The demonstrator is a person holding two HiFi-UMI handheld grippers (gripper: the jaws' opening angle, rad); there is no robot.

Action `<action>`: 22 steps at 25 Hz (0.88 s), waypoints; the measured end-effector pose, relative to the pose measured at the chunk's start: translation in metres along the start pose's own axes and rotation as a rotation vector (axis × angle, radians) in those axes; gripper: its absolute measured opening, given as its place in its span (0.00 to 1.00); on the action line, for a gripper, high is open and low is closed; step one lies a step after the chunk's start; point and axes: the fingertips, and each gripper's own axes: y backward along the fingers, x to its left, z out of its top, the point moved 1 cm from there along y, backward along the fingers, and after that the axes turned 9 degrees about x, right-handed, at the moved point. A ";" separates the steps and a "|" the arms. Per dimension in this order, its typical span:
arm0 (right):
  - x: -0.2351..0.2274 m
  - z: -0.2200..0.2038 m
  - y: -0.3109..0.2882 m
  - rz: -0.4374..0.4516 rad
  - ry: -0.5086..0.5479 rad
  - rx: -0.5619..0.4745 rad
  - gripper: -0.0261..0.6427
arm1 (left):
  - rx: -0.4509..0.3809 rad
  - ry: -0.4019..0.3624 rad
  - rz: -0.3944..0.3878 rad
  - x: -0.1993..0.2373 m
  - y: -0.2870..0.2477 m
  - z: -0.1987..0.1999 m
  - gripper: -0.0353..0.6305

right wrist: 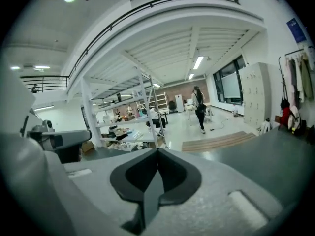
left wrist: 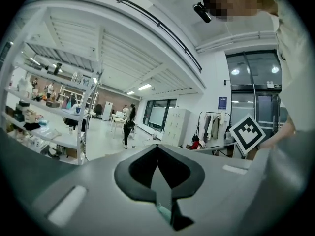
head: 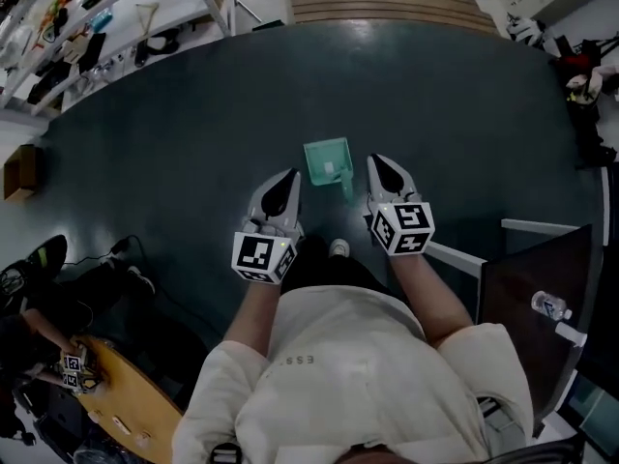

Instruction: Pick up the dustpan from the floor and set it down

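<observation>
A small green dustpan (head: 327,160) lies on the dark floor (head: 193,143), its handle toward me, seen in the head view between my two grippers and below them. My left gripper (head: 286,178) is held up left of it, jaws together and nothing in them. My right gripper (head: 380,161) hangs just right of the pan's handle, also shut and empty. In the left gripper view the left gripper (left wrist: 158,149) points out across the room, and a teal sliver (left wrist: 164,212) shows low in the slit between its jaws. The right gripper (right wrist: 157,154) faces the hall, with no dustpan in that view.
White shelving (head: 87,17) full of small items runs along the upper left. A wooden ramp (head: 387,3) lies at the far edge and a cardboard box (head: 19,170) at the left. A dark table (head: 542,288) with a water bottle (head: 551,305) stands close on my right. A seated person (head: 39,327) is at lower left.
</observation>
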 end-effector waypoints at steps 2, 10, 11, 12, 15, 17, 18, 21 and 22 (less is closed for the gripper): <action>0.008 0.007 0.021 0.050 0.051 -0.036 0.02 | -0.028 -0.046 -0.005 -0.018 0.016 0.015 0.07; 0.023 -0.004 0.070 0.154 0.192 -0.064 0.02 | -0.058 -0.058 0.034 -0.053 0.047 0.008 0.07; 0.022 -0.010 0.072 0.160 0.182 -0.054 0.02 | -0.054 -0.046 0.032 -0.056 0.050 0.003 0.07; 0.022 -0.016 0.075 0.165 0.174 -0.046 0.02 | -0.049 -0.043 0.031 -0.060 0.053 -0.002 0.07; 0.030 -0.028 0.086 0.178 0.193 -0.041 0.02 | -0.020 -0.073 0.027 -0.066 0.063 -0.015 0.07; 0.038 -0.034 0.094 0.180 0.227 -0.049 0.03 | -0.010 -0.088 0.033 -0.068 0.073 -0.021 0.07; 0.041 -0.038 0.099 0.179 0.238 -0.052 0.03 | -0.013 -0.086 0.041 -0.069 0.079 -0.025 0.07; 0.046 -0.052 0.118 0.166 0.245 -0.059 0.03 | -0.029 -0.061 0.076 -0.076 0.104 -0.039 0.07; 0.048 -0.058 0.127 0.161 0.244 -0.062 0.03 | -0.032 -0.055 0.084 -0.081 0.115 -0.045 0.07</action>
